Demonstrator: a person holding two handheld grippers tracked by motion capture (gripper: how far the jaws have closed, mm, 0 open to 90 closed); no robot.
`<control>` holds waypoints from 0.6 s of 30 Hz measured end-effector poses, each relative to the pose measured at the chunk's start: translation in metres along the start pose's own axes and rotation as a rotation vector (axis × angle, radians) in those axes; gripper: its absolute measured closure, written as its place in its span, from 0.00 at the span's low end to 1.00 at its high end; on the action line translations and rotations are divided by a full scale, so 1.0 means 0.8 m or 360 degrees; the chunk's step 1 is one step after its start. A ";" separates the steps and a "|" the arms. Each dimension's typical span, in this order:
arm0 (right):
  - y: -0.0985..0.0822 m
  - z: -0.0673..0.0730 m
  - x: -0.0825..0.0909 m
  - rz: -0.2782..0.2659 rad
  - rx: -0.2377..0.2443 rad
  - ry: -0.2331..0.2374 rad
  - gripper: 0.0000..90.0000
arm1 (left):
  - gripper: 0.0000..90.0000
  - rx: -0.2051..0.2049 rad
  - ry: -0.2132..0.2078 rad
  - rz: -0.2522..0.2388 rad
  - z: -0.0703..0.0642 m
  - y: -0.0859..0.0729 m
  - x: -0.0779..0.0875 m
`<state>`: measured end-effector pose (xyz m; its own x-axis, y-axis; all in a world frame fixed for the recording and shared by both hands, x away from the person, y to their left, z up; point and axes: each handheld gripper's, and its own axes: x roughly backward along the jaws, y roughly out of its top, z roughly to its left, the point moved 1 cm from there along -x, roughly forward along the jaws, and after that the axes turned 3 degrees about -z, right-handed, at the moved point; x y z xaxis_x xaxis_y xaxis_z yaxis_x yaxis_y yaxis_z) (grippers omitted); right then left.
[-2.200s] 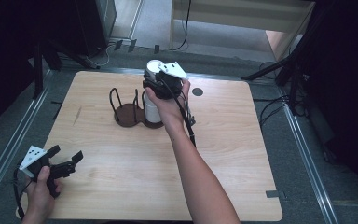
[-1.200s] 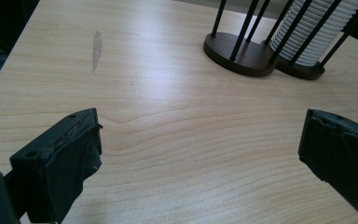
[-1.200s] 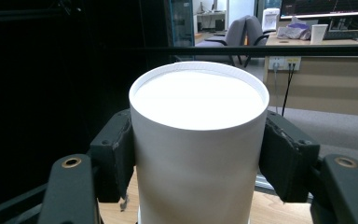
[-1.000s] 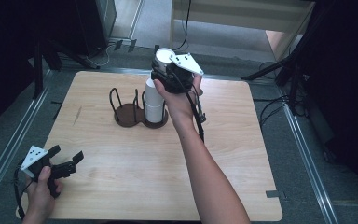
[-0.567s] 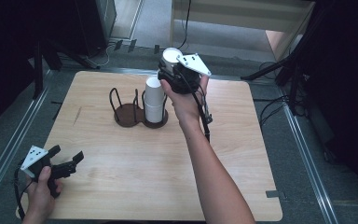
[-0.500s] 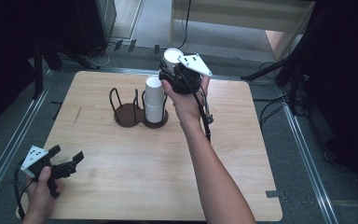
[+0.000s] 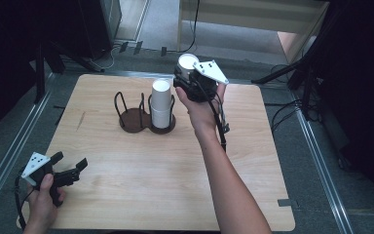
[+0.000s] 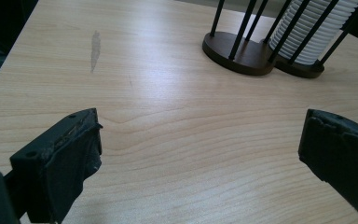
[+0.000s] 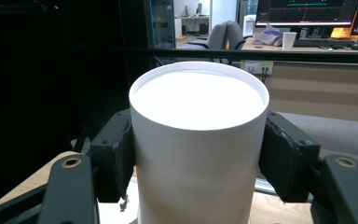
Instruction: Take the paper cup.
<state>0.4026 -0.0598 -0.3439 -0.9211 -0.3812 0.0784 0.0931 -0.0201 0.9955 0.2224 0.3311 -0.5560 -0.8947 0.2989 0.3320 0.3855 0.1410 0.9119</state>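
Two claws show in the high view. The right claw (image 7: 189,80) is raised at the upper middle of the frame, above the far edge of the wooden surface (image 7: 170,175), and it grips a single white cup (image 7: 187,62) by its sides. In the right gripper view that cup (image 9: 198,149) stands upside down between the jaws, its flat base facing up, with both pads pressed against its wall. Just left of it in the high view, a stack of white cups (image 7: 160,103) stands upright in the right-hand ring of a dark wire holder (image 7: 135,117), whose left-hand ring is bare. The held cup is apart from the stack and higher than it. The left claw (image 7: 70,171) sits low at the lower left of the frame, near the surface's near edge, held in the person's left hand (image 7: 43,202). Its jaws are spread wide with nothing between them, and the left gripper view looks across the wood toward the holder (image 8: 242,46) and stack (image 8: 314,28) in its upper right.
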 end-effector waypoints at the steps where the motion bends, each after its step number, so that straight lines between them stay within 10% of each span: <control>1: 0.000 -0.001 0.001 0.0003 0.0007 -0.0002 0.37 | 0.00 0.0002 -0.0002 -0.0001 0.000 0.000 0.000; 18: -0.012 -0.019 0.014 0.0011 0.0023 -0.0054 0.37 | 0.00 0.0002 -0.0008 -0.0001 0.000 0.000 0.000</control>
<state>0.3974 -0.0778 -0.3535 -0.9328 -0.3498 0.0871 0.0945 -0.0040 0.9955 0.2222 0.3313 -0.5561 -0.8937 0.3035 0.3304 0.3854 0.1424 0.9117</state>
